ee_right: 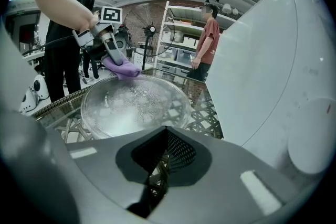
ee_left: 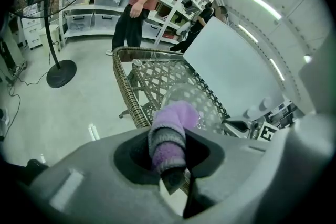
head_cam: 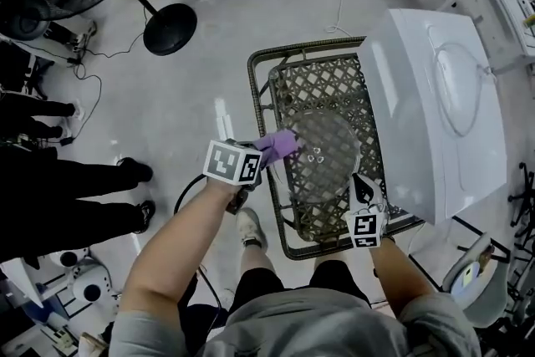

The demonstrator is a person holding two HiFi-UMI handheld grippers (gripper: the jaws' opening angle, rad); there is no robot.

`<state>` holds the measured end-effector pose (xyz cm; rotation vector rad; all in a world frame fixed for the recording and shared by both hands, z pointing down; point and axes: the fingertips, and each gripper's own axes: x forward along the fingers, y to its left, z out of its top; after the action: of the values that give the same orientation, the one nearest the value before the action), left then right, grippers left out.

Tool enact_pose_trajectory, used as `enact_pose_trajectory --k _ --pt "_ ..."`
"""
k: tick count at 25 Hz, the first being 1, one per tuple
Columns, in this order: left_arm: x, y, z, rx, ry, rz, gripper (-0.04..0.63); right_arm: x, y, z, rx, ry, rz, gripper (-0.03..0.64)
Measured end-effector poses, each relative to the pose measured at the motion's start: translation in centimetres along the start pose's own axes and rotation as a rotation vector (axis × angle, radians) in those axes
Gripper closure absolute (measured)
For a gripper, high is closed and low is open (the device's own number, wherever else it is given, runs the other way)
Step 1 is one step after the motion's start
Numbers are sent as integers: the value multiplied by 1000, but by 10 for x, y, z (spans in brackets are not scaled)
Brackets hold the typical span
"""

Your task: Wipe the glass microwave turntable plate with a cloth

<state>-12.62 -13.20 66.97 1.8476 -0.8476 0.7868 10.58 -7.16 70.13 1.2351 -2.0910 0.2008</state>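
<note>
Plate (head_cam: pixel 322 159): lies on the wicker desk (head_cam: pixel 257 96), centre frame.
Left tool (head_cam: pixel 264 155): clamped on the purple cloth (head_cam: pixel 281 145), at the plate's left rim.
Right tool (head_cam: pixel 365 201): narrow, empty, at the plate's lower right.
Progress: probably early; most of the surface is left to wipe.

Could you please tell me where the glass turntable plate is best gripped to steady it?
By its raised rim nearest the right gripper, coming in low from the person's side: the plate lies flat on the wicker table, and the cloth occupies the opposite rim.
</note>
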Motion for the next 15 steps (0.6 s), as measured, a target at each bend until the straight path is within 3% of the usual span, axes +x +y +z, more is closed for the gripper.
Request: enact_pose_trajectory --k 3,9,15 --pt "-4 -21 12 -12 -37 -52 497 0 0 2 21 -2 0 614" --pt "32 -114 37 14 -86 -248 497 1 1 2 47 -8 10 614" --pt "98 -174 45 14 -75 -331 497 1 -1 2 49 -9 18 614"
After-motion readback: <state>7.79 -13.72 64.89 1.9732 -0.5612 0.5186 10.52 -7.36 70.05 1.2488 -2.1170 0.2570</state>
